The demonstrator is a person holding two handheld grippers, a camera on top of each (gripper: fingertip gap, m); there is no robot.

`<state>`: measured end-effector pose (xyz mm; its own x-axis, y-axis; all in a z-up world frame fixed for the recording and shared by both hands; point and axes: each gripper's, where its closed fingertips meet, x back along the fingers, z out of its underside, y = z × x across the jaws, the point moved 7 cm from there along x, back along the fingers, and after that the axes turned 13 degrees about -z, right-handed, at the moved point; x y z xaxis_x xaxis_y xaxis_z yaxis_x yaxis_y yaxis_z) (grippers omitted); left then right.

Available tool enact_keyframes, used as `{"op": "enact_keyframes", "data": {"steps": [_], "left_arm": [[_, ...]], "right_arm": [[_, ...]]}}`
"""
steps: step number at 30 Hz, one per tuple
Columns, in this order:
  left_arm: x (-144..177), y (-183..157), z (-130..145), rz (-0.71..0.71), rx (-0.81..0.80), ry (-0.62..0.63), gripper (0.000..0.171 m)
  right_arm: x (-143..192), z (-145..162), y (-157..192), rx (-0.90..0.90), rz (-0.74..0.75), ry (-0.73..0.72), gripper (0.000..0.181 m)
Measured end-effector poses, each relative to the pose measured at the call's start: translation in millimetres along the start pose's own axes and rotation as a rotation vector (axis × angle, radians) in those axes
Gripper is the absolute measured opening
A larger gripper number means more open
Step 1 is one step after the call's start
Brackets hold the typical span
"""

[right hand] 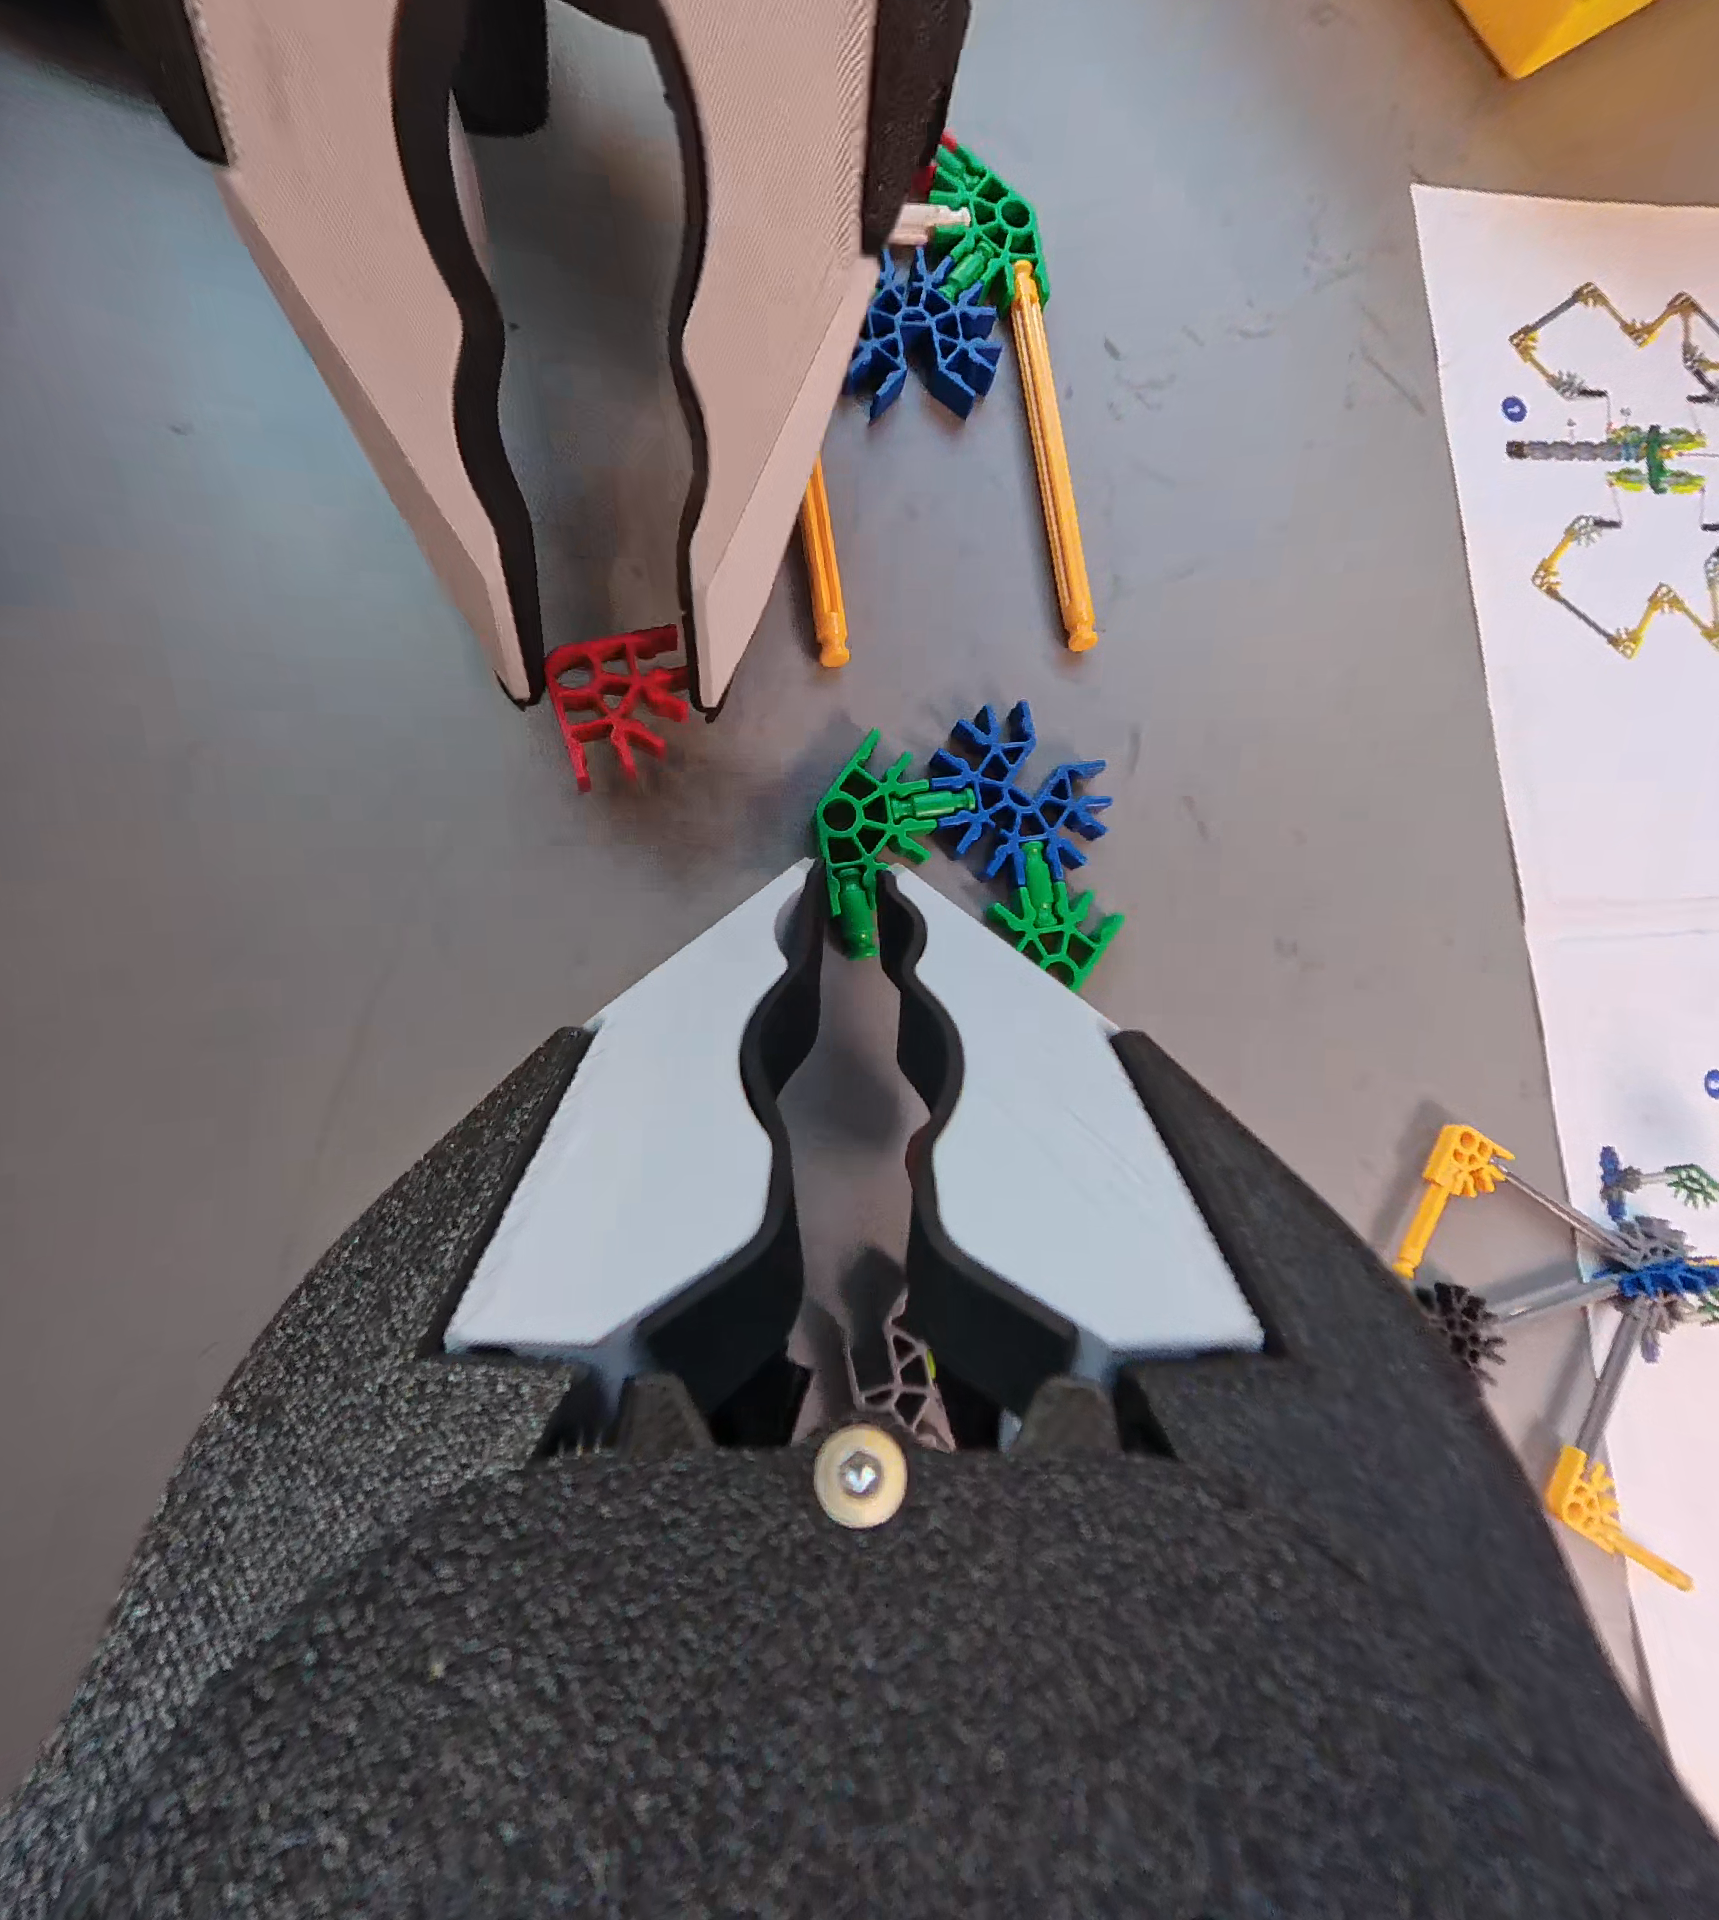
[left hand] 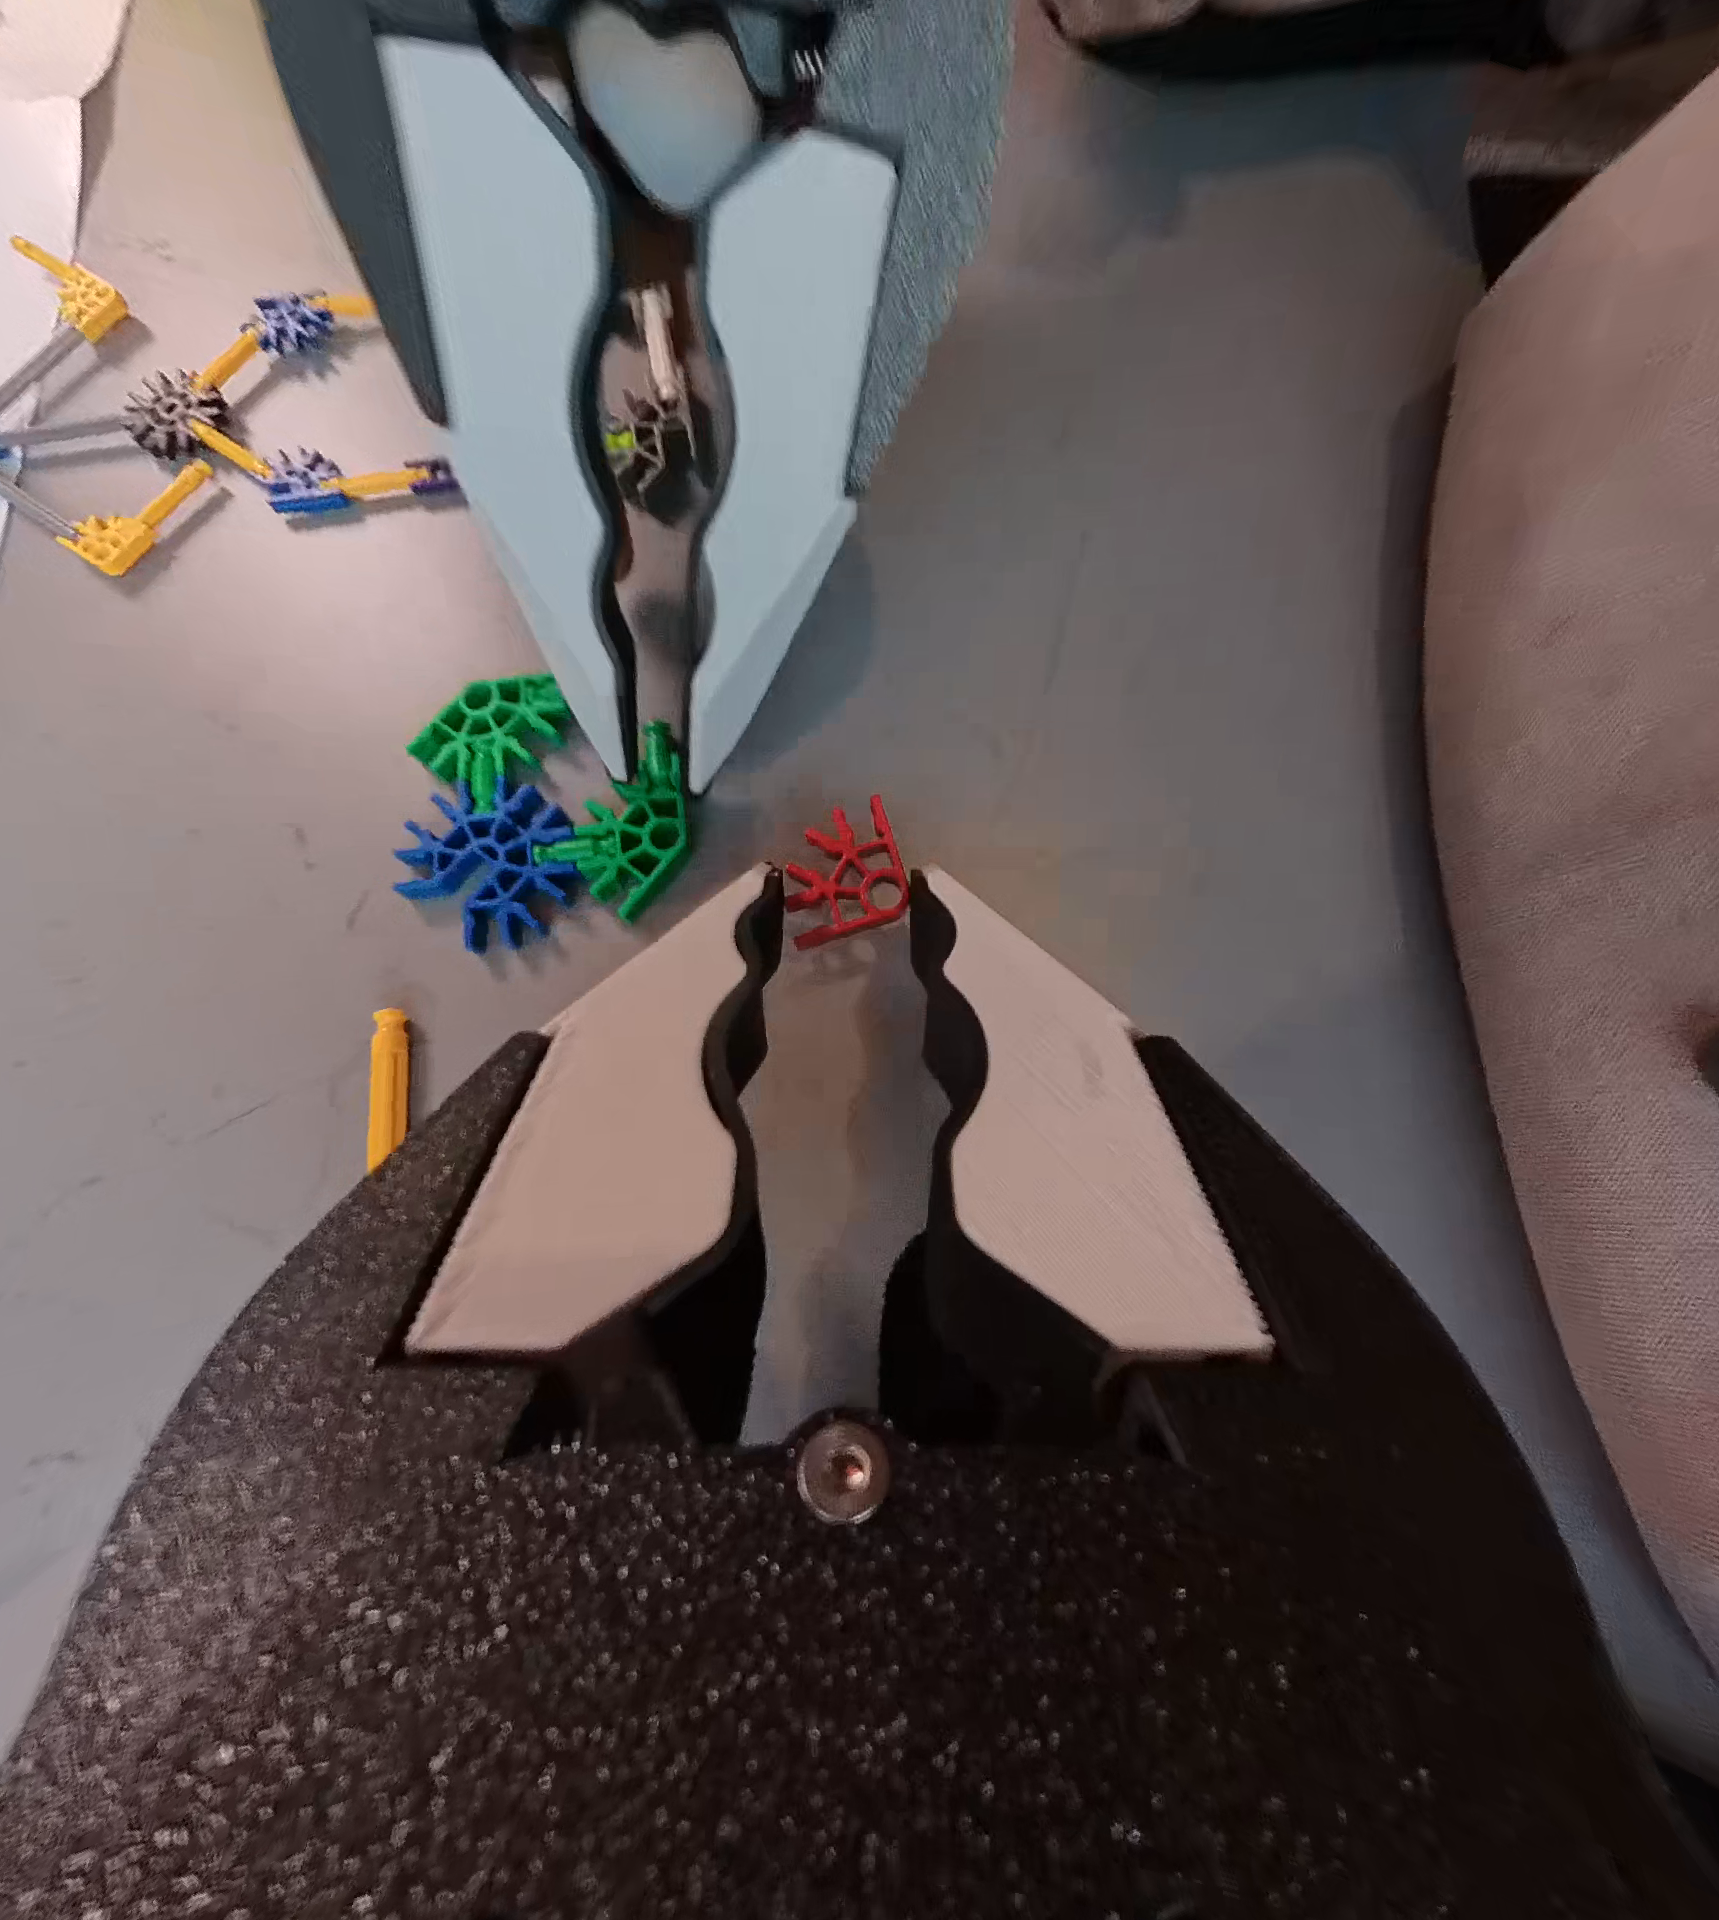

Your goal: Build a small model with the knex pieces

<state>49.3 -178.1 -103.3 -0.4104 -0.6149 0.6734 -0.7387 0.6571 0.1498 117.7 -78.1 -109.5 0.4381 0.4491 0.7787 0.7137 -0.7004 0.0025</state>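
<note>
Two grippers nose to nose, each at its own connector piece.

Left gripper [left hand: 844, 883] sits low over the grey table [left hand: 1146, 520], fingers spread either side of a flat red connector [left hand: 850, 878] at its tips, bracketing it but not squeezing, so the piece lies free on the surface. At 11 o'clock from it, the right gripper [right hand: 850, 883] has its tips nearly closed on a short green rod [right hand: 857, 902] plugged into a green connector [right hand: 855, 821], which joins a blue snowflake connector [right hand: 1021, 795] and a second green one [right hand: 1057, 930]; the pinch looks placed to steady that cluster. Farther off, yellow rods [right hand: 1047, 457] lie loose, and an instruction sheet [right hand: 1644, 727] lies at 3 o'clock in the right view.
</note>
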Motion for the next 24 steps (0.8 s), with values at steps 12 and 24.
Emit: {"op": "enact_keyframes", "data": {"steps": [12,24], "left_arm": [[8.0,42.5,-23.7,-0.392,0.146,-0.219,0.024],[12.4,38.0,-36.4,-0.611,-0.048,-0.328,0.024]], "right_arm": [[50.9,-16.8,-17.2,-0.328,-0.072,-0.446,0.025],[47.2,-18.2,-30.5,-0.576,-0.251,-0.636,0.005]]}}
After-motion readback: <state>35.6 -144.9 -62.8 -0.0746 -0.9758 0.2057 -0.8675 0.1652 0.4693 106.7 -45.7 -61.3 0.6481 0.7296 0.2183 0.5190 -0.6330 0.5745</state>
